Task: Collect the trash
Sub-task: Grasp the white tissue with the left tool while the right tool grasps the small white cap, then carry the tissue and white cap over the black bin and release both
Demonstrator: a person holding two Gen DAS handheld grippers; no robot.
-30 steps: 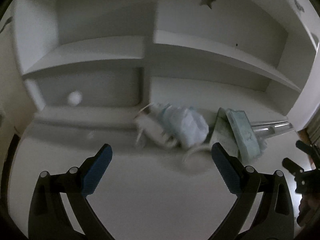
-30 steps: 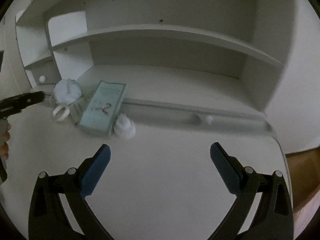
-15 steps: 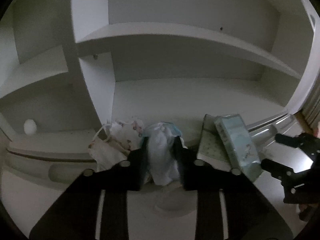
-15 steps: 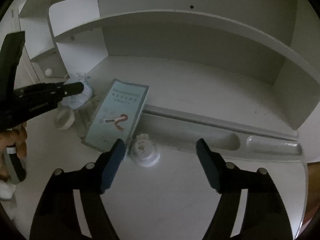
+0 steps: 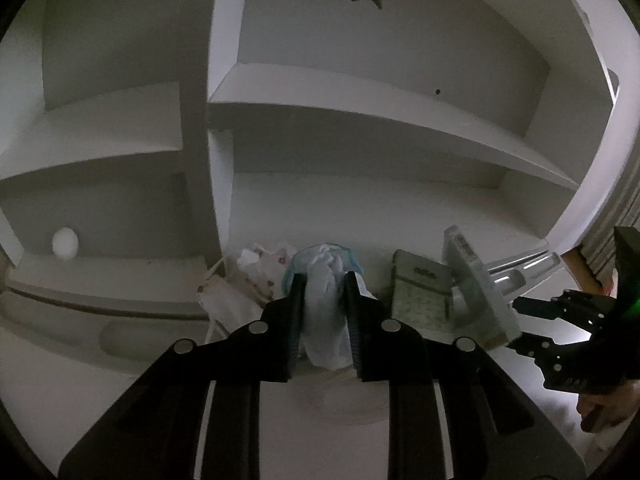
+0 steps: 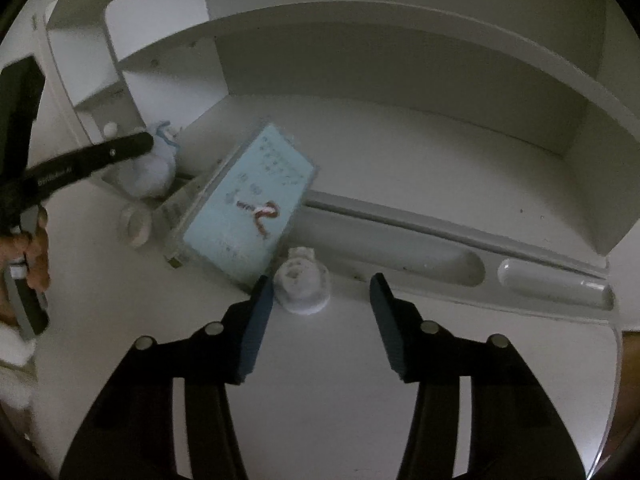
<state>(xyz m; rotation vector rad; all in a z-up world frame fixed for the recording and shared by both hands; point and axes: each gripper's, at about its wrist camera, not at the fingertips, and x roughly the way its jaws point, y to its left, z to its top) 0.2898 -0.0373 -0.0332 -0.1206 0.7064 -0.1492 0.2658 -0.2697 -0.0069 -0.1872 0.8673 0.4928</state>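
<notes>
Trash on the white desk.
Crumpled white tissue wad (image 5: pixel 324 300) pinched upright; pale blue packet (image 6: pixel 248 204) tilted beside it; small white crumpled cup (image 6: pixel 302 286) just in front.

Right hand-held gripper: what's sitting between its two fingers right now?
In the right wrist view, a small crumpled white wad lies on the desk between the fingertips of the right hand-held gripper, near the left one. The jaws have been closing but don't yet press it.

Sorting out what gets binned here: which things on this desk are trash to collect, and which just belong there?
Trash:
crumpled white wad, gripped by the left gripper
small crumpled cup, between the right gripper fingers
light blue packet
printed wrapper

Staying put:
white shelf unit
drawer knob
pen groove
</notes>
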